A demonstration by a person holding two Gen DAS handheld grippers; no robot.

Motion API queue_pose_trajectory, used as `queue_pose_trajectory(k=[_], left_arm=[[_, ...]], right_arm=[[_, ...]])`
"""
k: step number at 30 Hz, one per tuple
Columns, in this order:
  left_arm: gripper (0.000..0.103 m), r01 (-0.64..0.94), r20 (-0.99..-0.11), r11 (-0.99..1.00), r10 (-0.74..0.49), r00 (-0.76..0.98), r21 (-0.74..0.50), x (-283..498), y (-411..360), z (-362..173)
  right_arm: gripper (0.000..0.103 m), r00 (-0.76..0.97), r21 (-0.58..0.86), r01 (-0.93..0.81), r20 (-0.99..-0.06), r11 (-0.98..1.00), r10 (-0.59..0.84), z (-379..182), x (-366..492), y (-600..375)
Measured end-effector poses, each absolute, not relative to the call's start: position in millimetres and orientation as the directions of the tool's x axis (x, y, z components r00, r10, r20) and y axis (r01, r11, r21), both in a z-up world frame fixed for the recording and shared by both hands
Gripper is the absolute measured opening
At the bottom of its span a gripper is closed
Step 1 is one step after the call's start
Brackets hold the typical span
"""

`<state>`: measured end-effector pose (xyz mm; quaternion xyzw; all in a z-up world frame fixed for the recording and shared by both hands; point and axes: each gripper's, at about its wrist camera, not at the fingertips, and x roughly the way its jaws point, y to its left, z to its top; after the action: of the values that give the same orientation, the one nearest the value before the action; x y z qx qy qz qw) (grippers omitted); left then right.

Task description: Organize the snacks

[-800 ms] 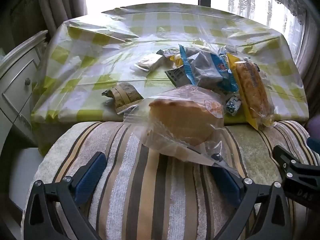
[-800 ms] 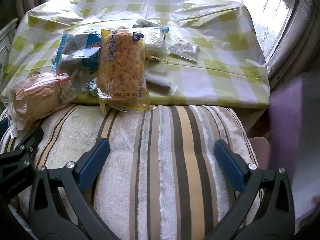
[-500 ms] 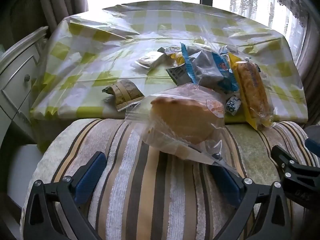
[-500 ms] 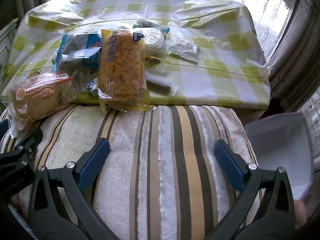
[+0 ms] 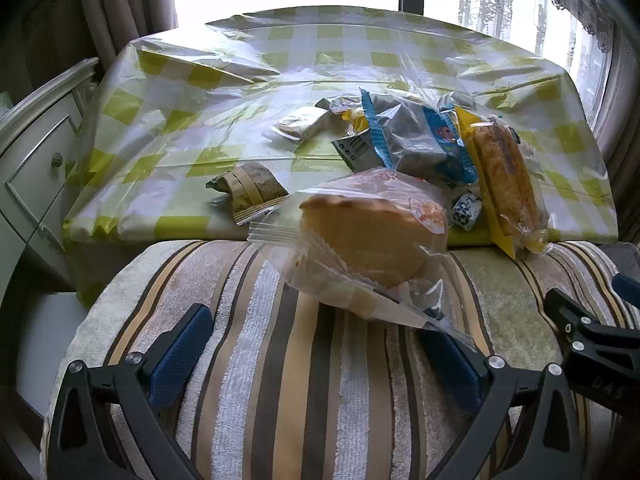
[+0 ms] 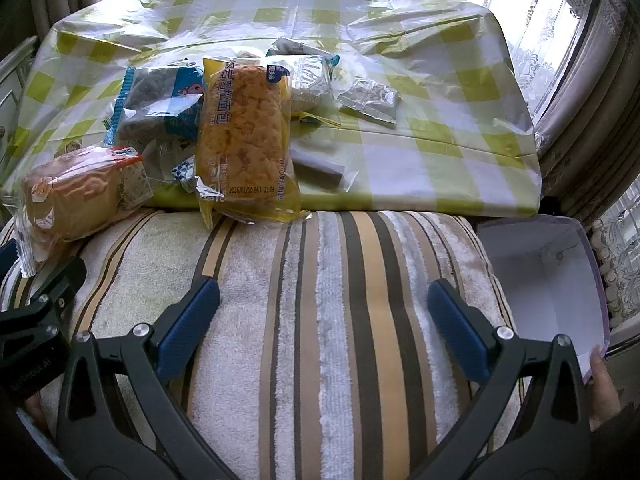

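Several wrapped snacks lie on a table with a green-checked cloth (image 5: 224,120). A bagged cake (image 5: 372,236) overhangs the table edge onto a striped cushion (image 5: 304,380); it also shows in the right wrist view (image 6: 76,196). A long yellow bread pack (image 6: 244,136) lies in the middle, beside a blue packet (image 6: 164,100). A brown wrapped snack (image 5: 250,188) lies left. My left gripper (image 5: 316,344) is open, its right finger under the cake bag's edge. My right gripper (image 6: 324,312) is open and empty over the cushion.
A white open box (image 6: 548,280) stands low at the right beside the cushion, with a hand (image 6: 604,392) at its near edge. A white drawer cabinet (image 5: 36,144) stands left of the table. Curtains and bright windows lie behind.
The white box has come into the right wrist view at the lower right and settled beside the cushion. Both grippers have stayed open and almost still.
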<state>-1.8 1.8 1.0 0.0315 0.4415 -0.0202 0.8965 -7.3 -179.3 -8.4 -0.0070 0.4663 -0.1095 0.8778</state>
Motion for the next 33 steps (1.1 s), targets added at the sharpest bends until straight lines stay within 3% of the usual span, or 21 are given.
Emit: queue_pose_trajectory(k=[33], left_arm=[[0.103,0.064,-0.772,0.997,-0.008,0.635,0.043,-5.7,3.6,0.1]], right_arm=[[0.103,0.555,-0.113,0.196,-0.806,0.974,-0.206,-7.7,-9.8,-179.3]])
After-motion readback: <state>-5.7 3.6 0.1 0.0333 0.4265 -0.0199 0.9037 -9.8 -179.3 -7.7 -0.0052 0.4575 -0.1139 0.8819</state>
